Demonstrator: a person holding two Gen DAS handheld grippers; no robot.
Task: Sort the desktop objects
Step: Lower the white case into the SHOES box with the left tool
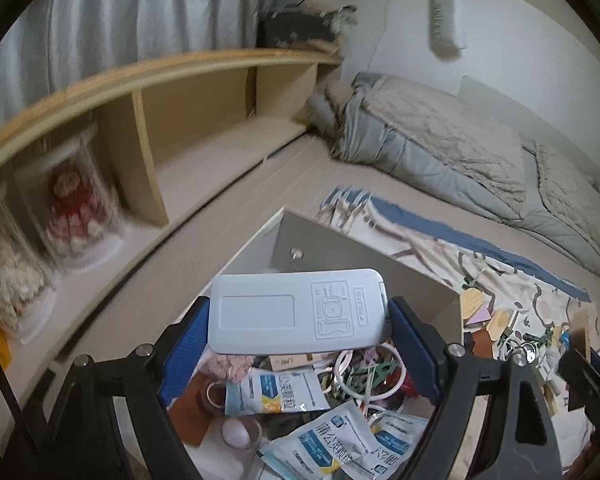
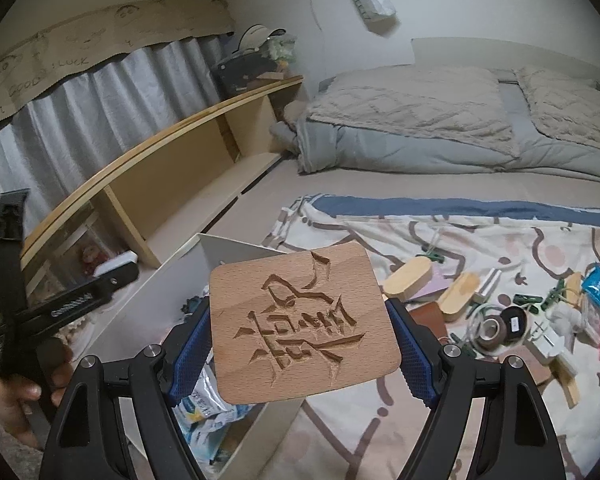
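1. Between the left jaws we are gripping a white plastic remote-like case (image 1: 296, 312), held flat side up, its long axis running straight across from pad to pad. Left gripper (image 1: 296, 340) is clamped wide on its two short ends.
2. Directly below and ahead of that case we are seeing the open white box (image 1: 440, 304), already holding sachets (image 1: 276, 394), rings and clips. So the left load is sitting over the drop zone, tilted down toward it.
3. Between the right jaws we are holding a carved wooden coaster (image 2: 304, 326), face toward the camera, pinched on its left and right edges. Right gripper (image 2: 300, 344) is also spread wide on it.
4. From the right view the box (image 2: 236, 250) is lying below and to the left of the coaster, not under it yet; the coaster is hanging partly over the patterned cloth (image 2: 460, 240) on the bed.
5. We are judging the left hand nearer the box, so it likely releases first; the right needs to shift left.
6. Loose items are waiting on the cloth, well to the right: tape rolls (image 2: 500, 326), wooden blocks (image 2: 408, 282).
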